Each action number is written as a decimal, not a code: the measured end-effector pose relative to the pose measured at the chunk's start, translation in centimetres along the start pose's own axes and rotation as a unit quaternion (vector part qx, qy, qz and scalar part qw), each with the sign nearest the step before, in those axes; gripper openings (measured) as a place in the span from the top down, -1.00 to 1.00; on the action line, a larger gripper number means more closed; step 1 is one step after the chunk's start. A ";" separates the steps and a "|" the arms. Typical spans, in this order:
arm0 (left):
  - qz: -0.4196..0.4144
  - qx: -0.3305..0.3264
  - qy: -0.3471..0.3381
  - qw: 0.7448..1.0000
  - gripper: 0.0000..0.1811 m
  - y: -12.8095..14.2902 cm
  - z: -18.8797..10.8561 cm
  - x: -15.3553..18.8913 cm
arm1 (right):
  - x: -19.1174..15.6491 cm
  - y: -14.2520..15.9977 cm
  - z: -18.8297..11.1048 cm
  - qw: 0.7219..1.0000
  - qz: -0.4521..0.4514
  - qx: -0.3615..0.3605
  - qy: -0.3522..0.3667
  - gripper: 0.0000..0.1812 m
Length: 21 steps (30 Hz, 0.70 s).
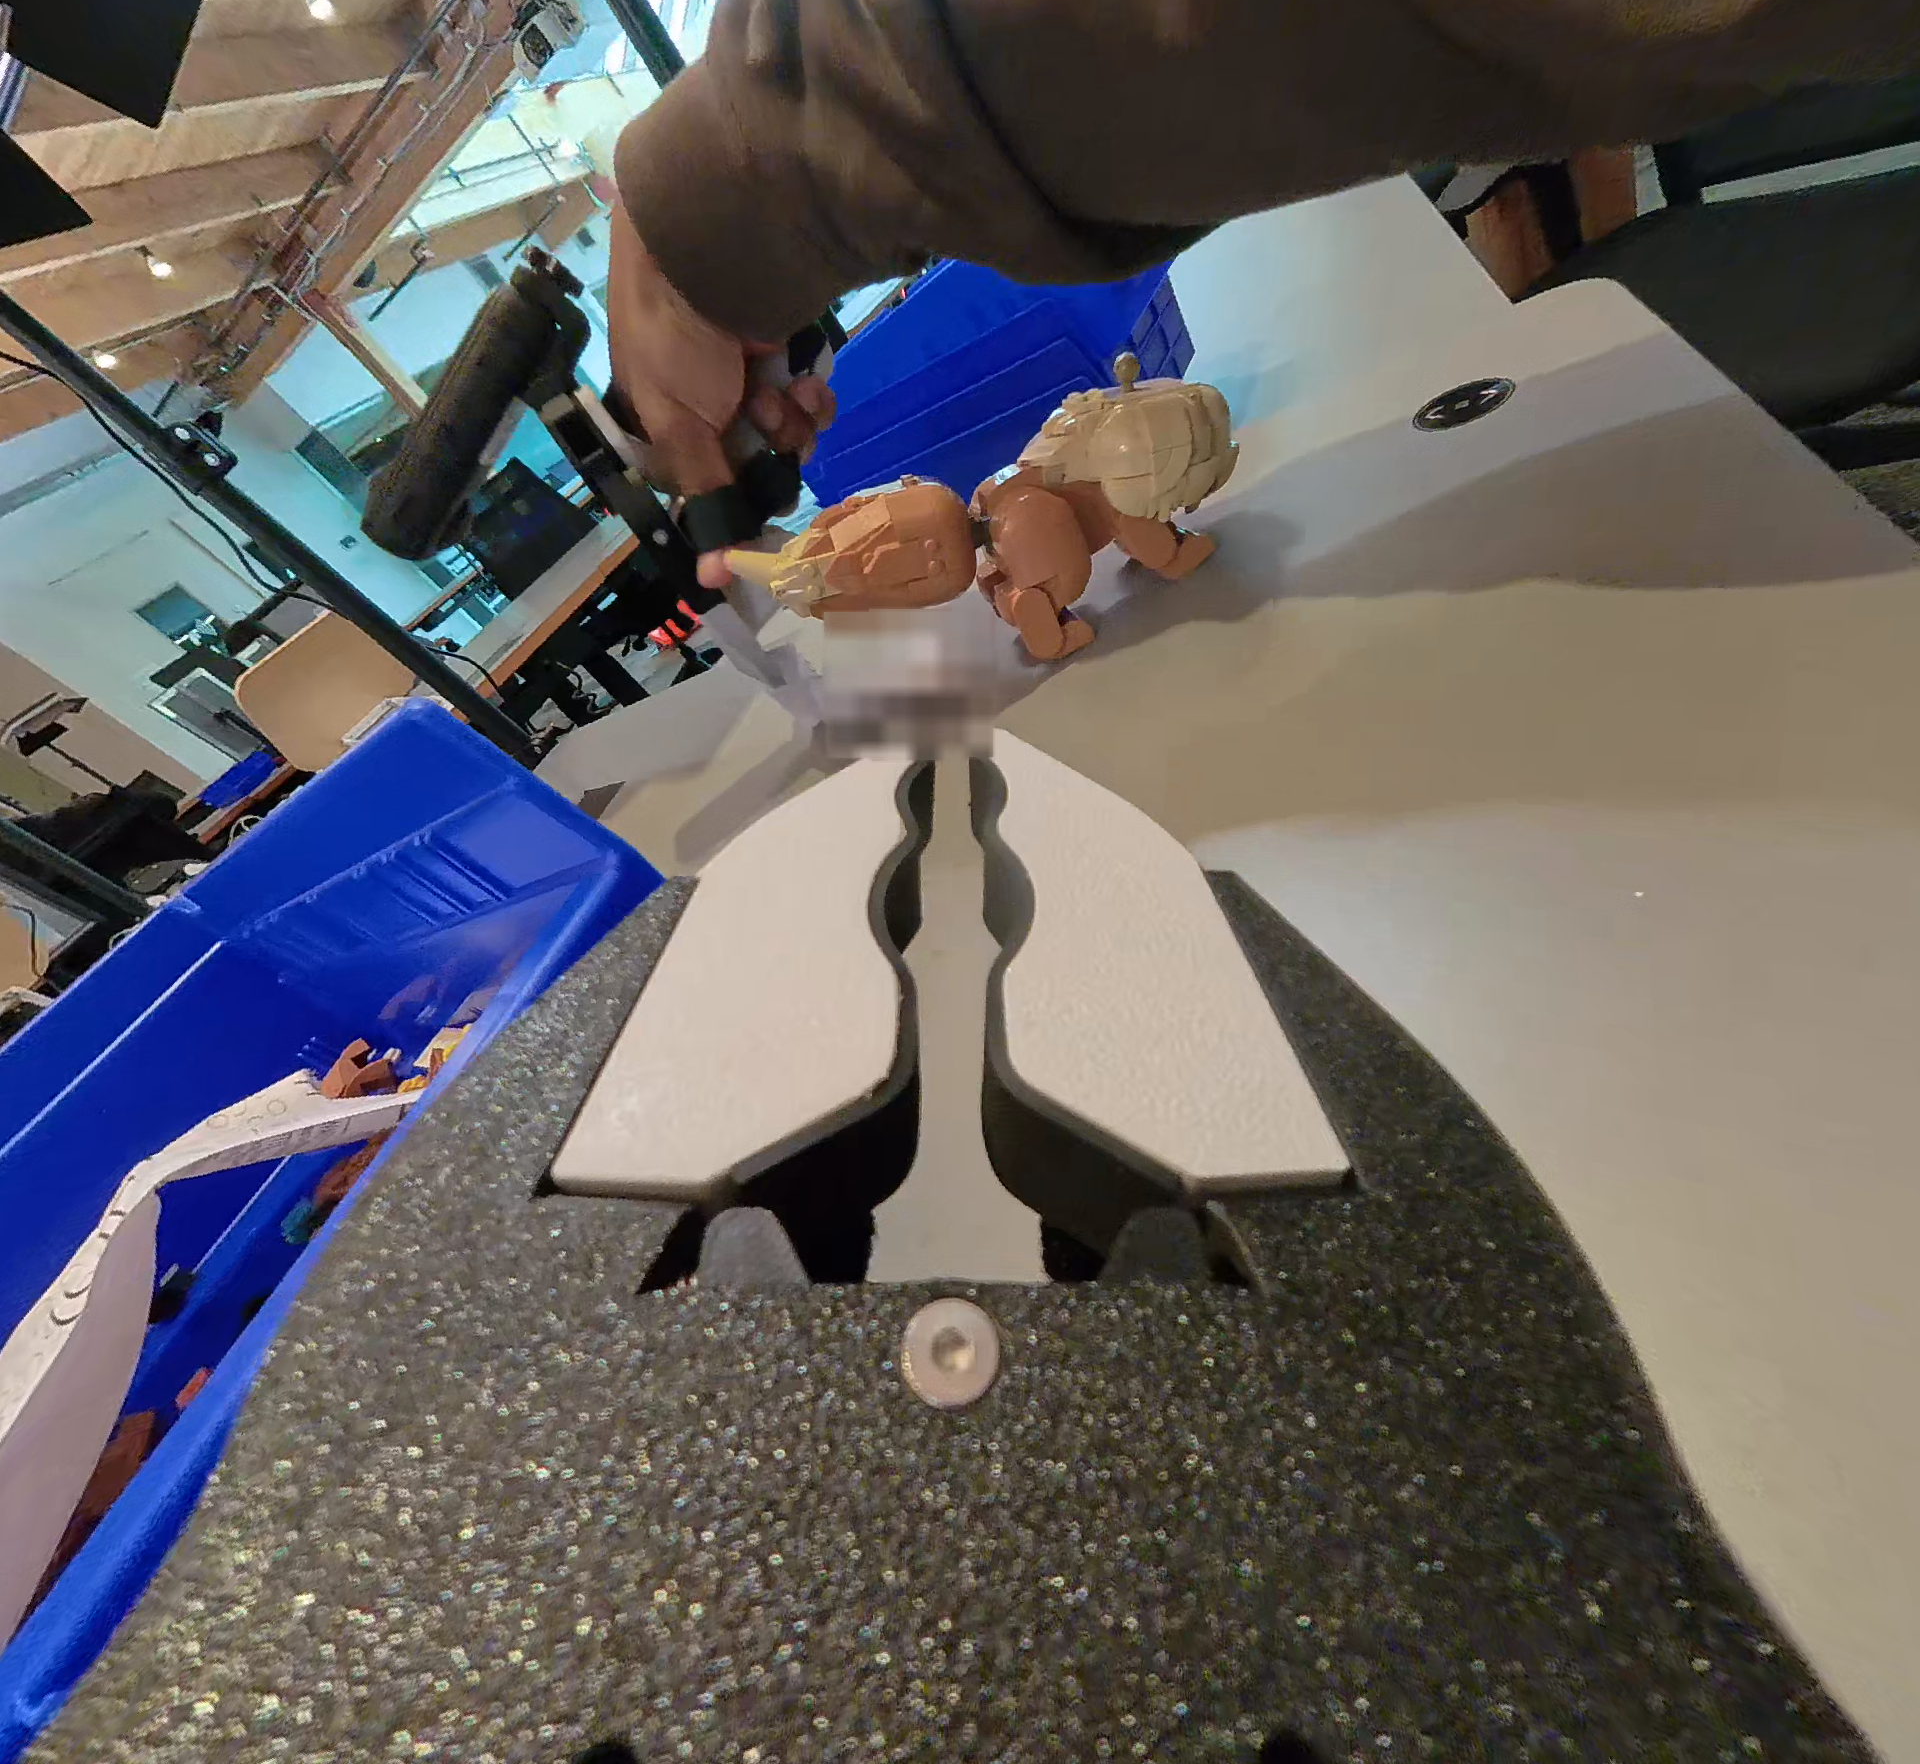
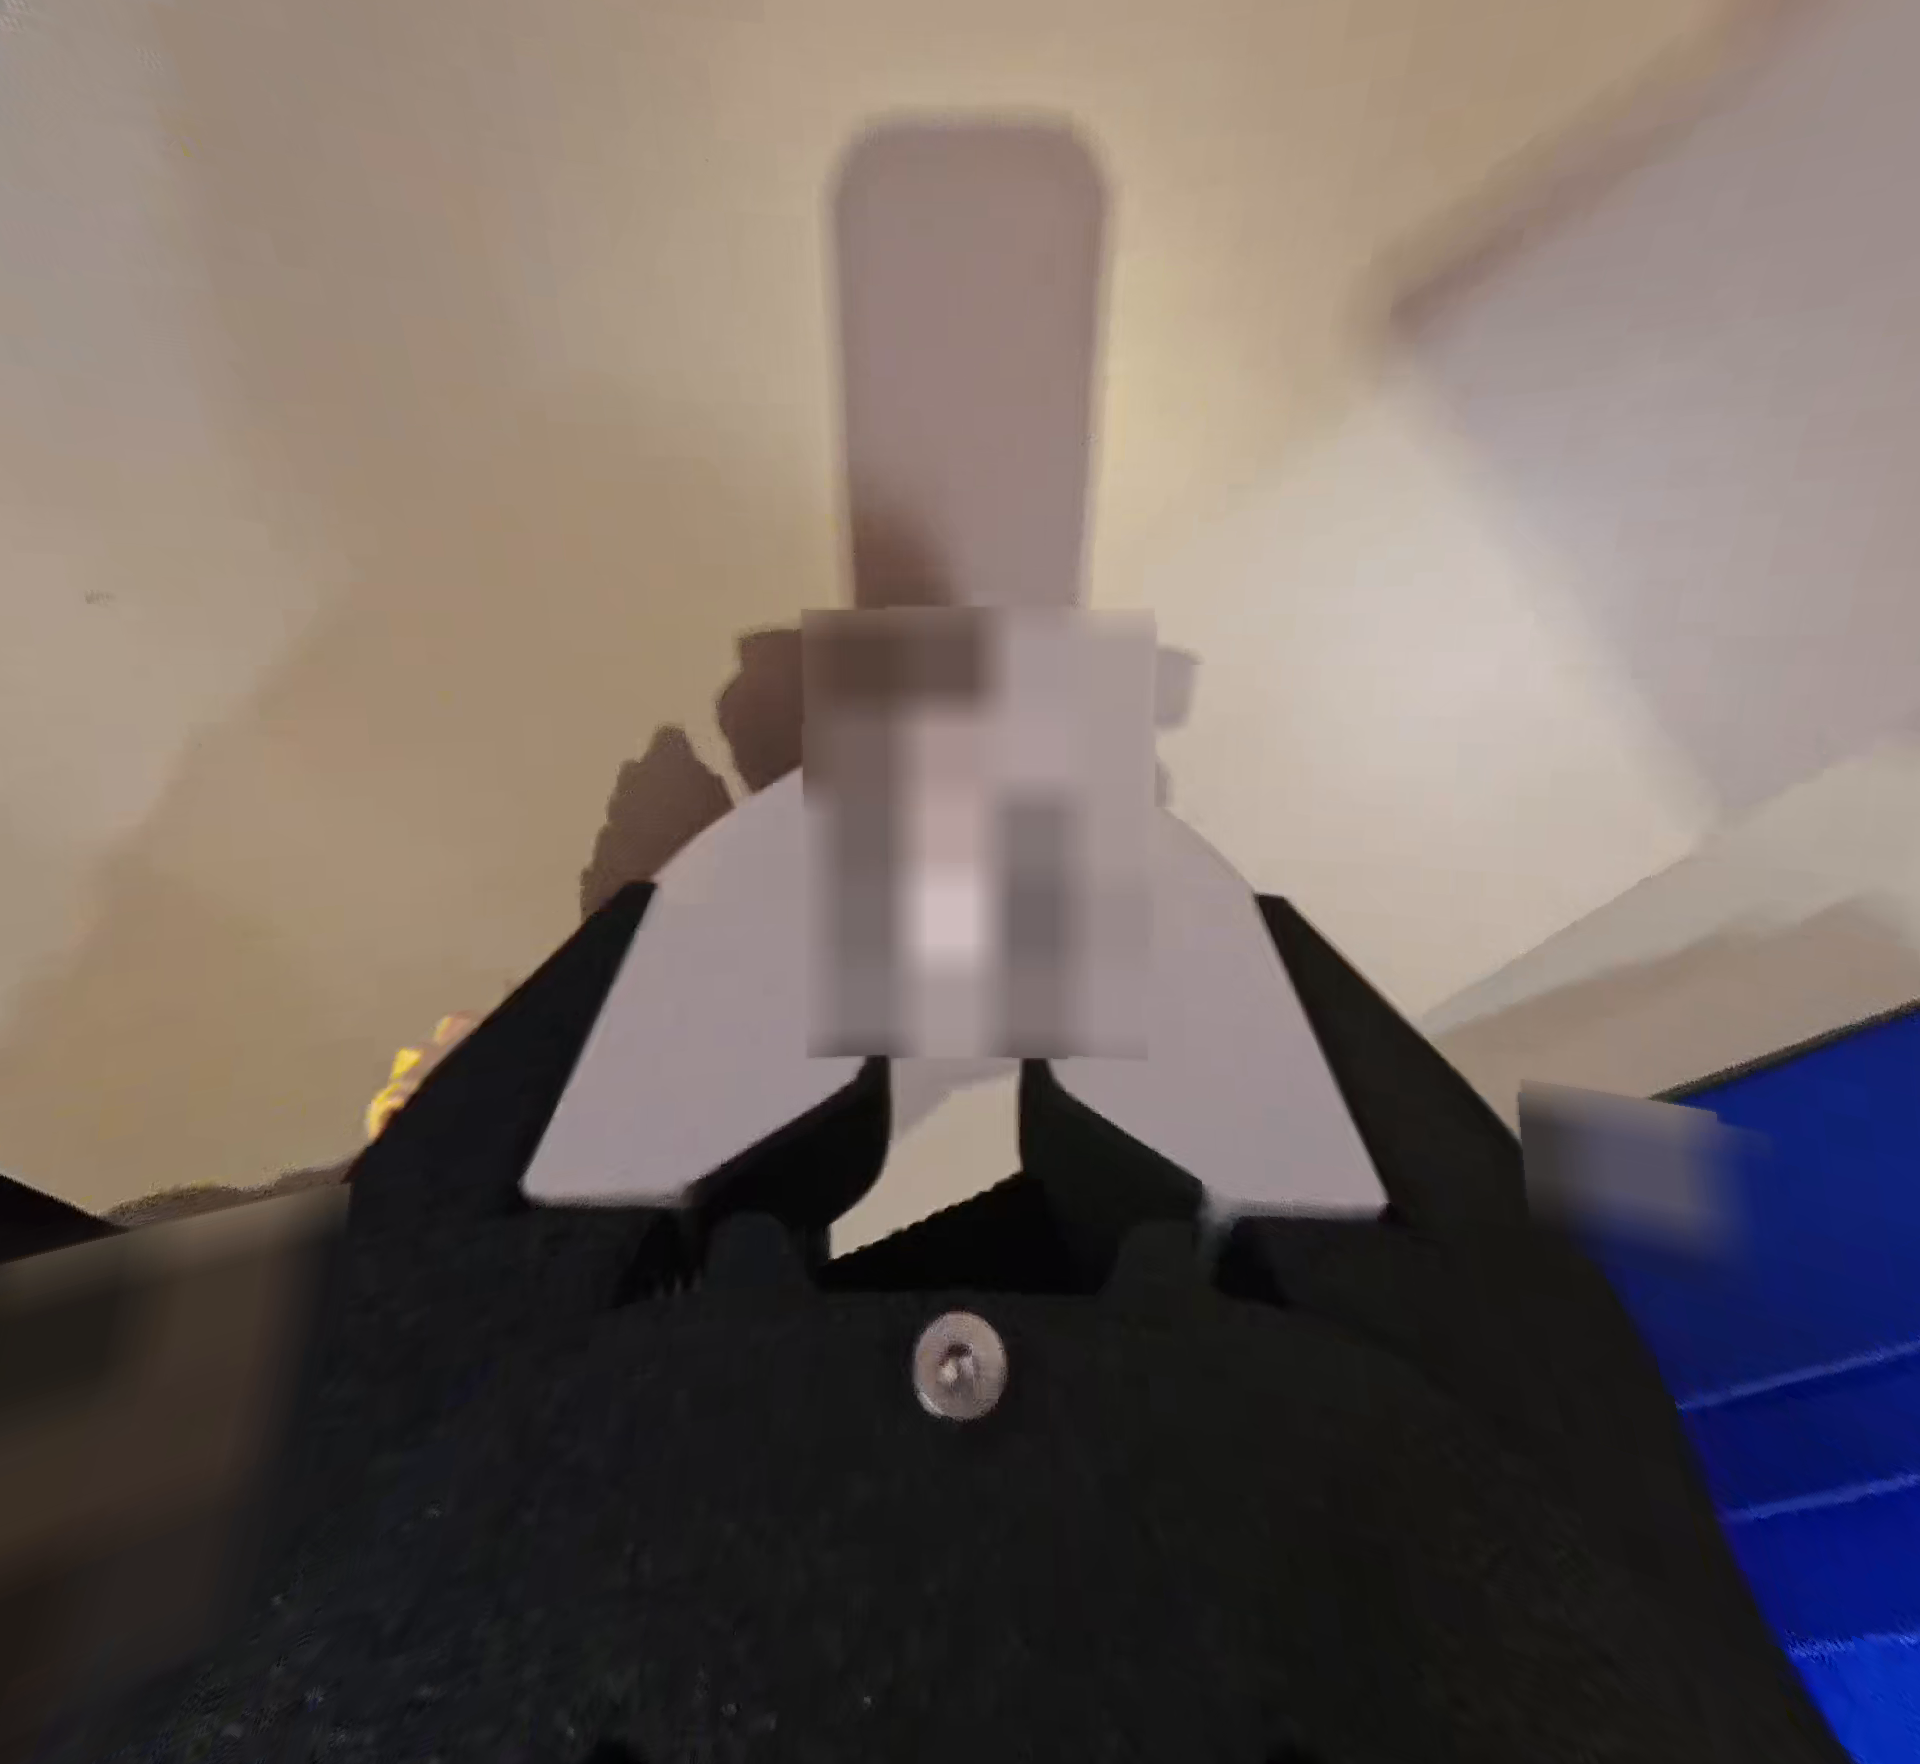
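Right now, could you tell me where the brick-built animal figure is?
In the left wrist view, the brick-built animal figure stands on the white table, ahead of the left tongs, before a blue bin.

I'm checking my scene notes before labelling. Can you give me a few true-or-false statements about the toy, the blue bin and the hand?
1. The brick-built toy animal rests on the white table. True.
2. The blue bin beside the left fingers is empty. False: it holds loose bricks and white paper.
3. A hand in a brown sleeve is close to the toy's head end. True.
4. The toy is green. False: it is brown and tan.
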State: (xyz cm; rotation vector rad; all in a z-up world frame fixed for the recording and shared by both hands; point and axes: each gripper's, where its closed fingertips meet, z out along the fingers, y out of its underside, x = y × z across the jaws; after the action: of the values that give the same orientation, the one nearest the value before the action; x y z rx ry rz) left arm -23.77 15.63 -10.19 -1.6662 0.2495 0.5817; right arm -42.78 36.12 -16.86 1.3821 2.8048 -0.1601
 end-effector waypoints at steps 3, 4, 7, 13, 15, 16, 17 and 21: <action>-0.004 0.000 0.002 1.000 0.93 0.1 0.0 0.0 | 0.9 0.2 0.7 1.000 0.005 -0.018 0.014 1.00; -0.004 0.000 0.002 1.000 0.93 0.1 0.0 0.0 | 1.5 -0.1 0.3 0.999 0.004 -0.012 0.038 1.00; -0.004 -0.001 0.004 1.000 0.93 0.2 0.1 0.0 | 2.5 -3.1 -3.3 0.991 -0.003 0.068 0.117 1.00; -0.010 -0.007 0.014 1.000 0.93 0.7 0.4 0.3 | -7.5 -13.2 -17.4 0.915 -0.143 0.320 0.198 1.00; -0.012 -0.008 0.014 1.000 0.93 0.8 0.5 0.2 | -12.8 -15.8 -20.0 0.889 -0.195 0.369 0.188 1.00; -0.013 -0.008 0.013 1.000 0.93 0.7 0.4 0.2 | -14.9 -16.8 -20.4 0.881 -0.217 0.374 0.189 0.99; -0.012 -0.008 0.012 1.000 0.93 0.7 0.4 0.2 | -16.4 -17.7 -20.1 0.878 -0.236 0.366 0.199 0.99; -0.009 -0.005 0.000 1.000 0.93 0.3 0.1 -0.1 | -18.4 -20.0 -15.1 0.889 -0.274 0.284 0.234 0.72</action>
State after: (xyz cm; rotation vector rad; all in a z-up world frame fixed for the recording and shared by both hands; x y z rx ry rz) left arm -24.06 15.62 -10.41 -1.6765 0.2328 0.5704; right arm -46.87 10.91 0.90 0.6578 3.6999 -0.8097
